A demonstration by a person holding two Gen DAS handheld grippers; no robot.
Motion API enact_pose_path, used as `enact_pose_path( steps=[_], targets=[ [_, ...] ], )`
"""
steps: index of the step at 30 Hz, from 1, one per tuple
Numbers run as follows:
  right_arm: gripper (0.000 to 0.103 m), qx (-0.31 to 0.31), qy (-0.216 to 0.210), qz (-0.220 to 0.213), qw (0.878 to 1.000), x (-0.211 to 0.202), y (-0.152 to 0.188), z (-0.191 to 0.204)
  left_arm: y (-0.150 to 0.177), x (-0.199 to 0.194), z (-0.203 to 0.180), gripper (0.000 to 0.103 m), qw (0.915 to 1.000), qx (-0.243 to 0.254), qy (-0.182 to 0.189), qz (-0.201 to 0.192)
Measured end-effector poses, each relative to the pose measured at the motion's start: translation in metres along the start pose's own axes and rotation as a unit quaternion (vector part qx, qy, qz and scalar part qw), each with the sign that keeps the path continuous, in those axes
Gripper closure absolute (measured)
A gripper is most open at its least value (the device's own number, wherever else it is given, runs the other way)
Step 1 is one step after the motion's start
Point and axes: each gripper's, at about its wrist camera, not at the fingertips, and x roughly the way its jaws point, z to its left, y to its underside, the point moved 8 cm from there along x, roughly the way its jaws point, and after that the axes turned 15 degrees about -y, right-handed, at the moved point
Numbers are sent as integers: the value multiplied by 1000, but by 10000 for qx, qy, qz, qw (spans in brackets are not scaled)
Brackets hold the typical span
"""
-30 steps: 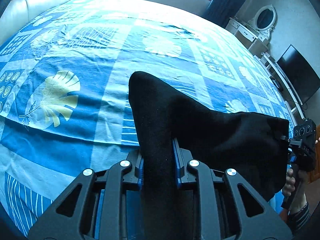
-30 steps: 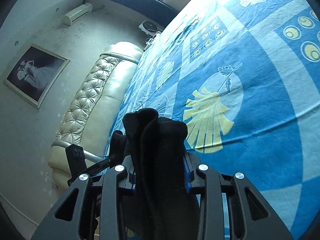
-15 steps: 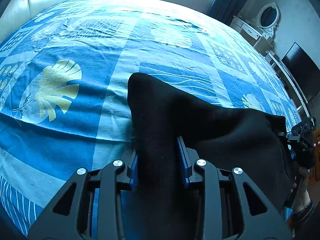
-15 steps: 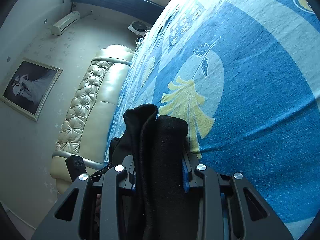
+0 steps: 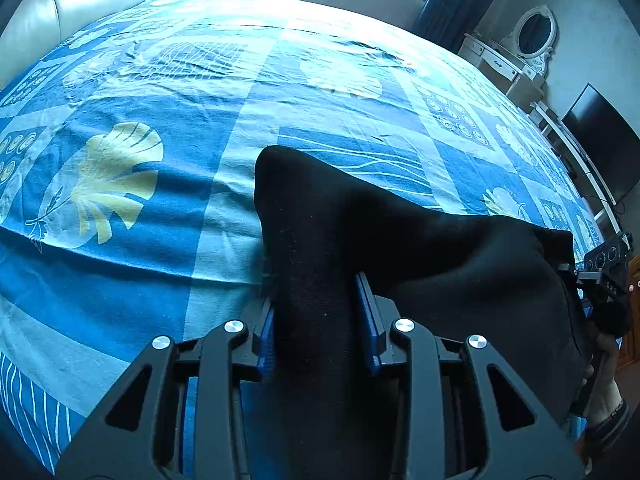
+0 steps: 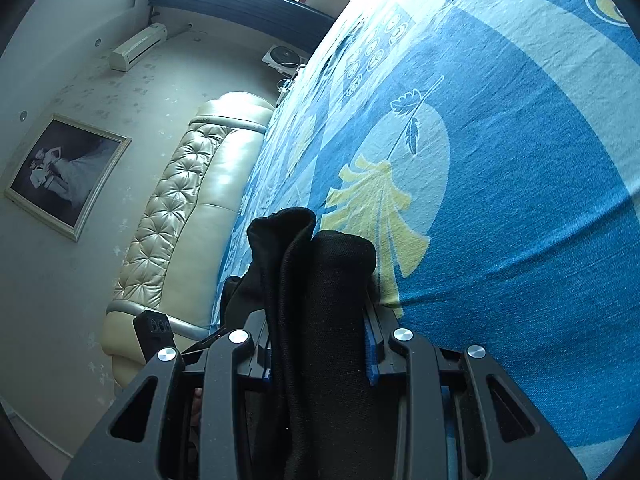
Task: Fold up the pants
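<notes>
Black knit fabric of the pants (image 5: 400,248) is filling the middle of both views, stretching between the two tools over the blue bedsheet with yellow leaf prints (image 5: 168,240). In the left wrist view the left black two-finger gripper (image 5: 316,320) is clenching a bunched fold of the cloth, its blue pads (image 5: 366,320) pressing on either side, and the cloth is running toward 3 o'clock, where the right black two-finger gripper (image 5: 576,276) is holding the other end, a person's hand (image 5: 604,380) gripping its handle below. In the right wrist view the right gripper (image 6: 320,320) is grasping a thick double roll of the same fabric, and the left tool is showing at 8 o'clock. No containers are showing in either view.

Around the bed, a cream tufted leather headboard (image 6: 176,216) is standing at 9 o'clock in the right view, with a framed black-and-white picture (image 6: 64,172) and a white wall air conditioner (image 6: 138,46) beyond it. In the left view a white dresser with an oval mirror (image 5: 532,40) is sitting at 1 o'clock and a dark flat screen (image 5: 604,140) at 2 o'clock. Nothing is lying on the sheet ahead of the pants
</notes>
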Motion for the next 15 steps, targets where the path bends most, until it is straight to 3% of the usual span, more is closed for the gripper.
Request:
enact_pose_path(
  steps=[8,11,15],
  targets=[
    [68,34,-10,-29,10000,-1,-1,0,0,-1,0,66,10000,-1,42,-5],
    [58,282,-145,-84,9995,-7,0,5,5,-8,5,37,9995,-91,286,65],
    [39,413,-216,-315,9984,-36,7,16,29,-27,21,30,9956,-355,835,247]
  ],
)
